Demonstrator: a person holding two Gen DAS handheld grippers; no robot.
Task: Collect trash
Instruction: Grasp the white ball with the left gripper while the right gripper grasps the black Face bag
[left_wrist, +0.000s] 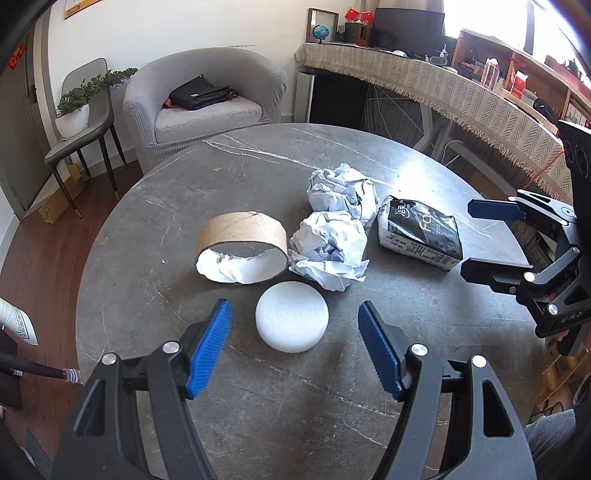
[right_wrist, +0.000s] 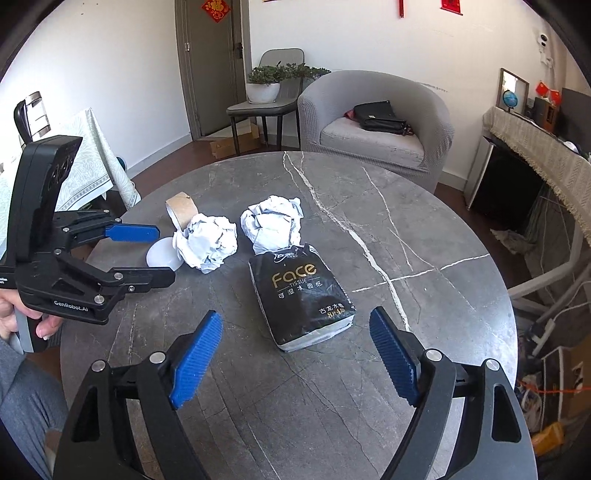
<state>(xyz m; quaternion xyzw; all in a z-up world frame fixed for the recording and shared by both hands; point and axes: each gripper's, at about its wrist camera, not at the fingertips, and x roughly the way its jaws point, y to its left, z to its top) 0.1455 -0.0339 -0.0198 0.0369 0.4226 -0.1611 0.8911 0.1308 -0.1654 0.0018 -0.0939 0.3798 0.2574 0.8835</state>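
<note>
We are holding the left gripper (left_wrist: 295, 345) over the near part of the round grey marble-patterned table (left_wrist: 155, 236), its blue-padded jaws spread apart and gripping nothing. Just beyond its fingertips the white round plastic lid (left_wrist: 291, 316) is lying flat on the table, close to the gap but untouched by either pad. Behind the lid, to the left, the brown cardboard tape ring (left_wrist: 242, 251) is standing on its edge, with torn white paper showing inside it. To the right of the ring, the nearer crumpled white paper ball (left_wrist: 330, 254) is sitting just behind the lid, and the farther crumpled white paper ball (left_wrist: 343, 192) is lying close behind it.

We are holding the right gripper (right_wrist: 295, 354) over the right side of the table, its jaws released wide and empty. The black tissue pack printed "Face" (right_wrist: 301, 295) is lying flat just ahead of its fingertips, clear of both pads. In the right wrist view, a hand (right_wrist: 22, 317) is gripping the left gripper's handle.
</note>
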